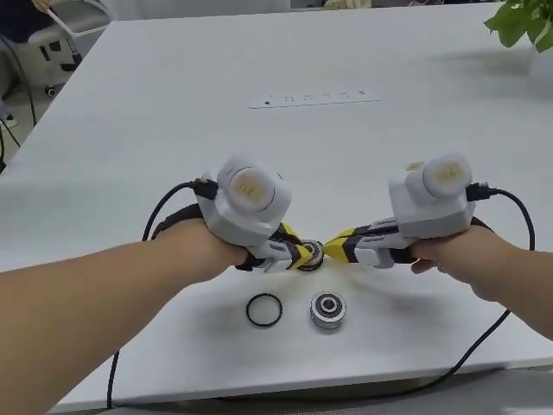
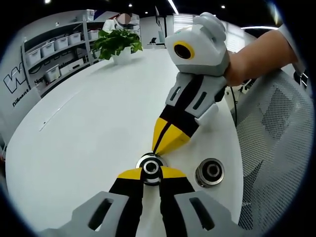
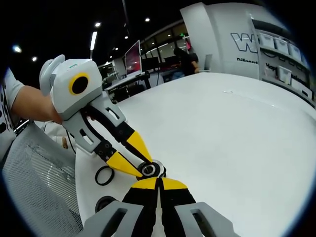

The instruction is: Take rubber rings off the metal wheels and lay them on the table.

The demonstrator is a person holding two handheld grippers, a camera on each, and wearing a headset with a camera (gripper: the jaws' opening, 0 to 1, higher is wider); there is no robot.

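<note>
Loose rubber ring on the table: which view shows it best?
Head view: the ring lies whole, seen from above, beside the loose wheel. Right gripper view has it small and low at left. Left gripper view faces the held wheel instead.

The left gripper [image 1: 299, 254] and the right gripper [image 1: 335, 248] look the same: a light grey body, a round yellow spot on top, black jaws with yellow tips. Each has a black cable [image 1: 486, 192]. The person wears a short white sleeve [image 3: 9, 93].
</note>
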